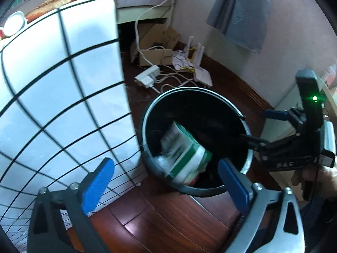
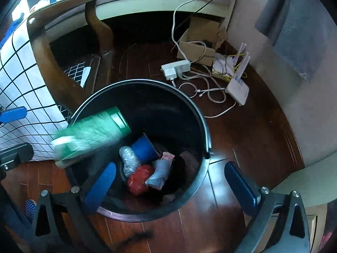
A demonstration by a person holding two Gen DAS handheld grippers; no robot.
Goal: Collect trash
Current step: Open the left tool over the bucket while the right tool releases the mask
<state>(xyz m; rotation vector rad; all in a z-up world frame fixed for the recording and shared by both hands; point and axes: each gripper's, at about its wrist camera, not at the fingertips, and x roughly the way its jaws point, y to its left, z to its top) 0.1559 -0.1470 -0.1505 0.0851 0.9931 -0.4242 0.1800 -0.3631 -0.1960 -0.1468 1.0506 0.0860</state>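
One green-and-white pack (image 2: 92, 132), blurred, over bin (image 2: 198, 113) rim's left edge, long axis tilted down into bin. Two tongs, left (image 1: 166, 186) & right (image 2: 170, 186), both spread, empty.

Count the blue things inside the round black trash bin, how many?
1: a blue cylinder-shaped piece lies near the middle of the round black trash bin, beside a clear crumpled plastic bag. More may be hidden underneath.
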